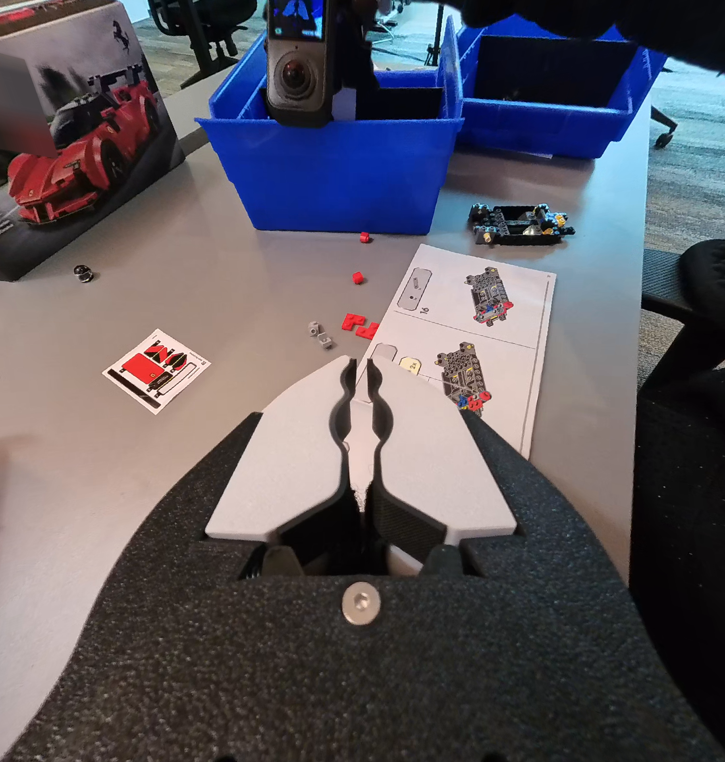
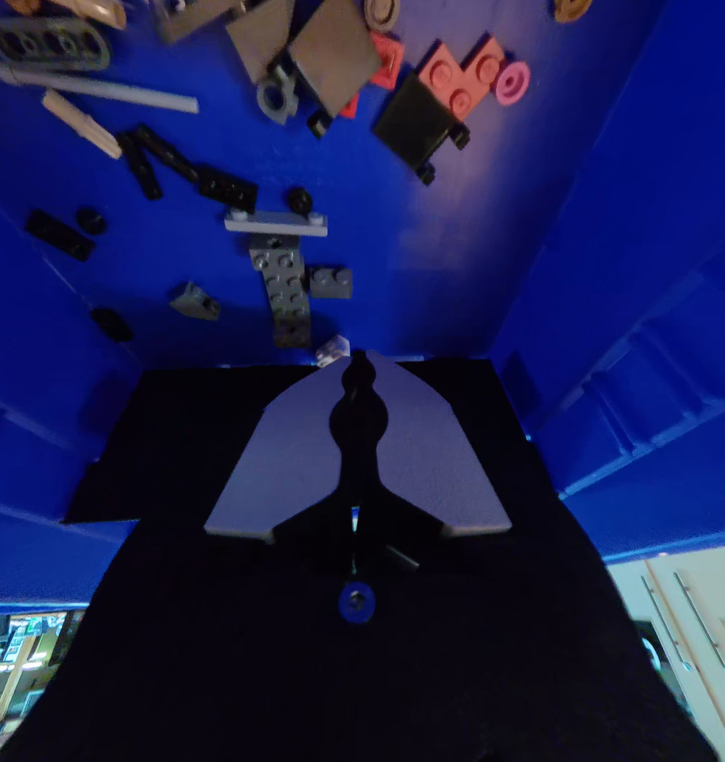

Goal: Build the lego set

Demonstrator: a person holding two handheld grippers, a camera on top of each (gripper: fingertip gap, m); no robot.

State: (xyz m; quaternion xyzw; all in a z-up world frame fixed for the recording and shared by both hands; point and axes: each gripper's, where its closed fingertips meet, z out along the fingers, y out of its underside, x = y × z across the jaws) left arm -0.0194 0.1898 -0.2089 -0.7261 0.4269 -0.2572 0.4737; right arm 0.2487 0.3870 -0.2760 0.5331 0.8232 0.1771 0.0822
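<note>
A grey table (image 1: 196, 288) in an office with carpet and rolling chairs carries the Lego work. At its far left stands the set's box (image 1: 76, 136), showing a red sports car and cut off by the frame edge, with a mosaic patch over part of it. Just in front of it lies a small black round piece (image 1: 83, 273), and nearer the camera a sticker sheet (image 1: 156, 370).

The left gripper (image 1: 361, 363) hovers over the table at the near edge of the open instruction booklet (image 1: 476, 330), its tips a narrow slit apart with nothing between them. Just ahead lie two small grey pieces (image 1: 320, 334), two red corner plates (image 1: 360, 325) touching the booklet's edge, and two tiny red pieces (image 1: 356, 278) farther off.

Beyond them a blue bin (image 1: 336, 173) stands with the right gripper's camera (image 1: 297, 62) dipping into it; a second blue bin (image 1: 550, 103) sits to its right. The partly built black chassis (image 1: 521, 224) rests on the table beside the first bin, just beyond the booklet.

Inside the bin, the right gripper (image 2: 358, 355) points down at the blue floor (image 2: 394, 214), fingers closed together at the tips and gripping nothing that shows. A clear little piece (image 2: 333, 349) lies right at the tips; contact is unclear. Nearby are a dark grey plate (image 2: 284, 288), black plates (image 2: 163, 161), red plates (image 2: 460, 78) and a pink round piece (image 2: 512, 84); motion blur softens the rest.
</note>
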